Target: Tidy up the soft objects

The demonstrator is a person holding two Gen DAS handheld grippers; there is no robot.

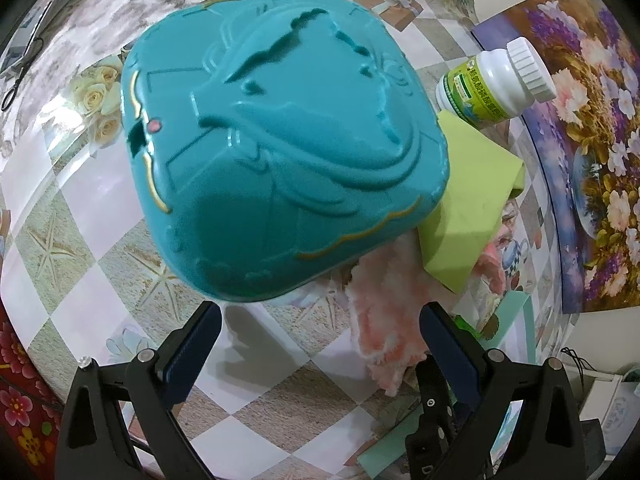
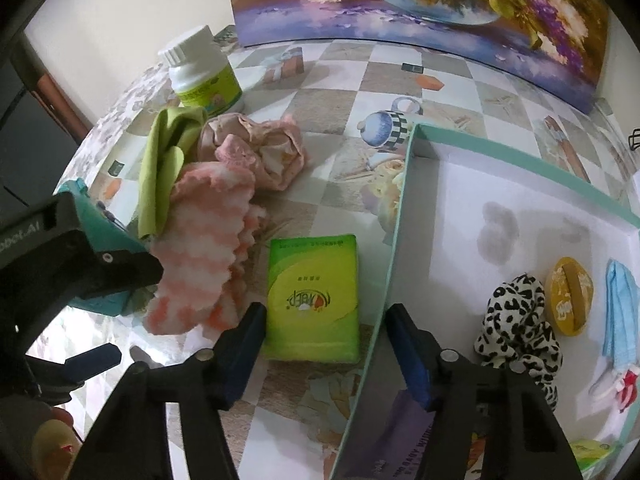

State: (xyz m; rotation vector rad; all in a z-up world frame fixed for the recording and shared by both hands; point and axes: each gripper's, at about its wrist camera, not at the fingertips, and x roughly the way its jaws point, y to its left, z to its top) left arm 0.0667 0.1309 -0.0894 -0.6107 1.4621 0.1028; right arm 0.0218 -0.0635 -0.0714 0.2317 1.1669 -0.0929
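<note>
While both hand-held grippers hang wide and empty, the right hand-held gripper (image 2: 324,344) faces a green tissue pack (image 2: 314,298) lying on the counter (image 2: 348,76) at twelve o'clock, beside the box (image 2: 396,216). Light, squashy and probably slick-wrapped, it suits a pinch across its long sides.

Even, bright indoor light; glare patches on the glossy tablecloth (image 1: 80,184), soft shadows under the teal case (image 1: 280,140), heavy fisheye bending and dark vignette at edges, slight blur throughout
</note>
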